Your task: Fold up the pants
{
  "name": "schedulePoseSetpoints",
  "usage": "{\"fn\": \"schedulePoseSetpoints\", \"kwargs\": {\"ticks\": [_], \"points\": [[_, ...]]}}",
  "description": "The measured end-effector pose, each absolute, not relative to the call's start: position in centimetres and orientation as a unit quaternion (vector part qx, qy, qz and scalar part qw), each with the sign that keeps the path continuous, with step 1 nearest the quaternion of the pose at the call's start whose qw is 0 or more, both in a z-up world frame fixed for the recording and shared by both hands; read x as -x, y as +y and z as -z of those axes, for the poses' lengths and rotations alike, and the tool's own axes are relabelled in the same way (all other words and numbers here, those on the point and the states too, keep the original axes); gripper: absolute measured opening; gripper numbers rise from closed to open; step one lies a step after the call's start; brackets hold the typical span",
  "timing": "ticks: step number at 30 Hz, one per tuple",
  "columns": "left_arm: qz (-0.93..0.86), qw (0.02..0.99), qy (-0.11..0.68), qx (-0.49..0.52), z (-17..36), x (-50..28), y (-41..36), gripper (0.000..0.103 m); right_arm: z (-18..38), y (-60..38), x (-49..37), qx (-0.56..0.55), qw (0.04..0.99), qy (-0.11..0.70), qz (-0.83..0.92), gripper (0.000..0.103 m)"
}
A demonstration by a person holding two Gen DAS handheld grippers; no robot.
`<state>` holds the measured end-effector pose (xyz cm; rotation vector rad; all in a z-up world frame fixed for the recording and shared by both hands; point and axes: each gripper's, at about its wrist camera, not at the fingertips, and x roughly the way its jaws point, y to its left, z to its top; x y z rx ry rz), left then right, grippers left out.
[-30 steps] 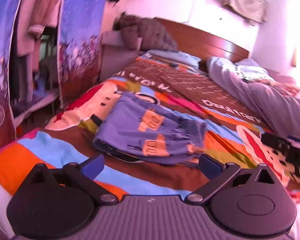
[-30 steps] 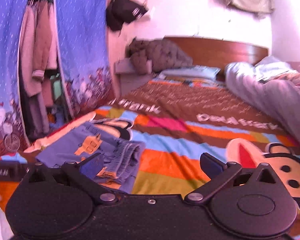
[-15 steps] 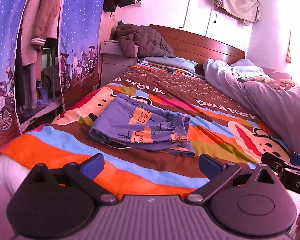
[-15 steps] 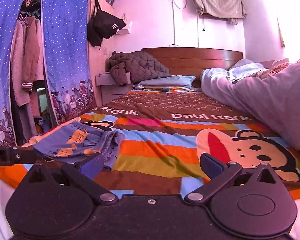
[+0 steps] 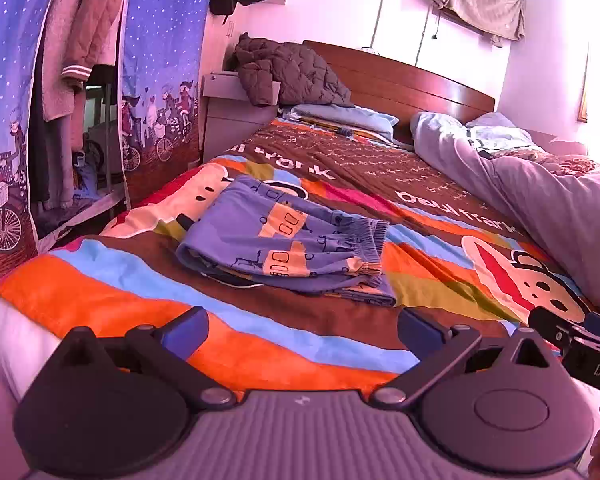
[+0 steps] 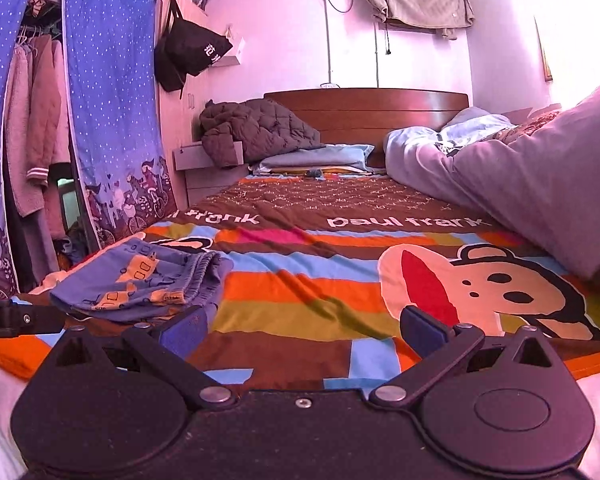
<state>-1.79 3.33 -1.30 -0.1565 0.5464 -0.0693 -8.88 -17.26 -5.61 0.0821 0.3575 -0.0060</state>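
Note:
The blue pants [image 5: 284, 244] with orange and yellow prints lie folded in a flat bundle on the striped bedspread [image 5: 220, 320], waistband to the right. They also show at the left of the right wrist view [image 6: 140, 284]. My left gripper [image 5: 300, 326] is open and empty, held near the bed's front edge, short of the pants. My right gripper [image 6: 302, 328] is open and empty, to the right of the pants, over the bedspread [image 6: 300, 304]. Its tip shows at the right edge of the left wrist view [image 5: 572, 340].
A grey duvet [image 6: 520, 184] is heaped along the bed's right side. A brown quilted jacket [image 5: 288, 72] lies on the nightstand by the wooden headboard [image 6: 364, 108]. A blue curtain and hanging clothes [image 5: 76, 48] stand to the left of the bed.
Both grippers have pulled back from the pants toward the bed's front edge and levelled out. The pants stay folded on the bedspread.

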Motion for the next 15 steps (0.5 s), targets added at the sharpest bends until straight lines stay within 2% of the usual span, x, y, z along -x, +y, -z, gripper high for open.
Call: {"fn": "schedulePoseSetpoints", "kwargs": {"ticks": [15], "points": [[0.021, 0.959, 0.273, 0.067, 1.5, 1.51, 3.2, 0.103, 5.97, -17.5, 8.5, -0.053, 0.983, 0.176, -0.002, 0.102]]}}
